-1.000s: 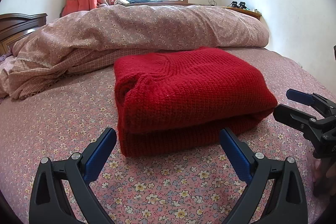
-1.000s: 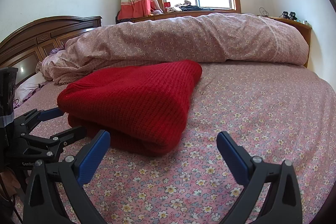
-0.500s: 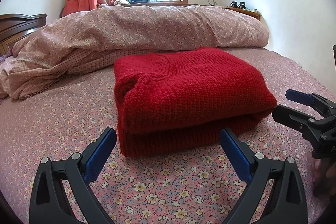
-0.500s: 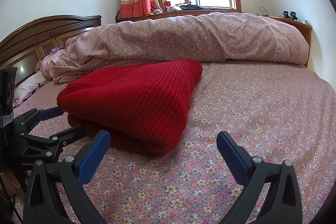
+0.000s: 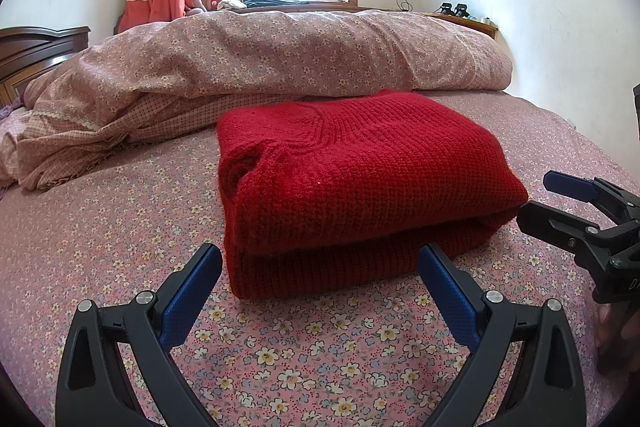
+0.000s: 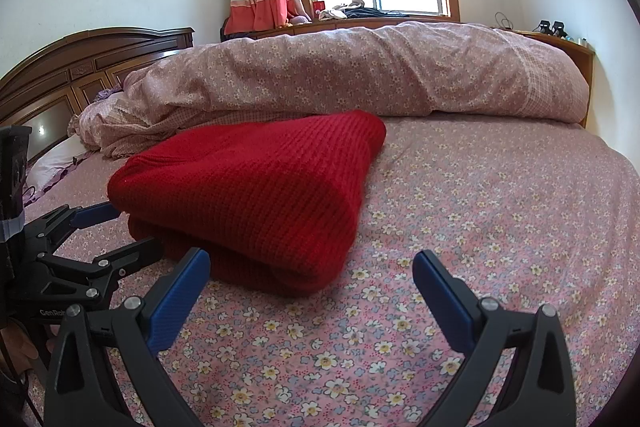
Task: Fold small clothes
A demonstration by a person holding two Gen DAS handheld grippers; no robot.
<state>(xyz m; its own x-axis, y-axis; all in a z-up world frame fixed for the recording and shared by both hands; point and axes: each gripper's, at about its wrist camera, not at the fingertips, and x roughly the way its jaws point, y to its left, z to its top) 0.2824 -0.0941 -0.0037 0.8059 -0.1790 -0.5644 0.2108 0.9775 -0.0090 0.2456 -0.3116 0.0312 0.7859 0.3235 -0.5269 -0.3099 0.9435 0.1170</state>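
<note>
The red knitted sweater point(image 5: 360, 187) is lying folded into a thick, squarish bundle on the flowered bed sheet point(image 5: 120, 227), just in front of the rolled-up quilt point(image 5: 280, 55). The left gripper point(image 5: 320, 267) is hovering just short of the bundle's near edge with its blue fingers point(image 5: 192, 287) spread wide apart and holding nothing; the right gripper point(image 6: 312, 275) is sitting by the bundle's right-hand corner, likewise wide apart and empty. The fold is looking finished, so the main risk is coming from any further touch: a finger nudging the near edge is likely to push the top layer back and open the stack, and the loose knit is apt to snag on a fingertip and drag. Pinching only the upper layer is likely to peel it off the lower one. The soft mattress is giving little support under a pressing move
</note>
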